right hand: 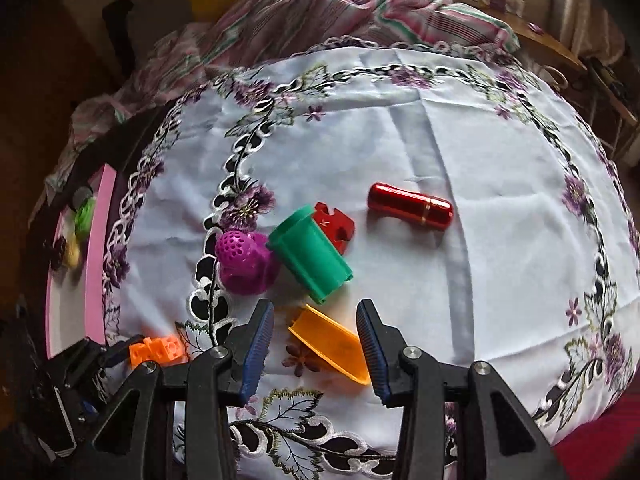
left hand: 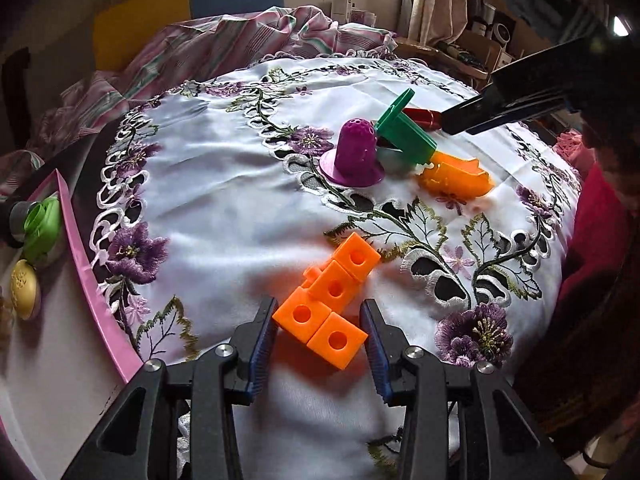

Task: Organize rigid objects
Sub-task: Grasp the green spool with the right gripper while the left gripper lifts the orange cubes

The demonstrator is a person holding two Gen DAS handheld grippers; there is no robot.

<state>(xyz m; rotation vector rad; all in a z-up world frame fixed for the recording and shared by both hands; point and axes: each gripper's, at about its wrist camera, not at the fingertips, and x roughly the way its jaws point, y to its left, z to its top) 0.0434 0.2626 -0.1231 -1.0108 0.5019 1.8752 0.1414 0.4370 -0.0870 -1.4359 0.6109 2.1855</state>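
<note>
In the left wrist view my left gripper (left hand: 320, 312) is open, its jaws on either side of a cluster of orange linked cubes (left hand: 328, 300) lying on the embroidered white cloth (left hand: 224, 216). Beyond stand a purple perforated cone (left hand: 354, 152), a green cylinder (left hand: 404, 132), an orange scoop-shaped piece (left hand: 454, 178) and a red tube (left hand: 424, 116). In the right wrist view my right gripper (right hand: 316, 320) is open, its jaws around the orange scoop-shaped piece (right hand: 332, 344). The green cylinder (right hand: 310, 254), purple cone (right hand: 244, 260), a red notched block (right hand: 336, 226) and the red tube (right hand: 410, 206) lie ahead.
A pink-rimmed white tray (left hand: 80, 248) sits at the left, holding a green piece (left hand: 40, 224) and a yellow piece (left hand: 24, 288). A striped pink cloth (left hand: 224, 40) is bunched at the far table edge. The orange cubes and left gripper show in the right wrist view (right hand: 160, 350).
</note>
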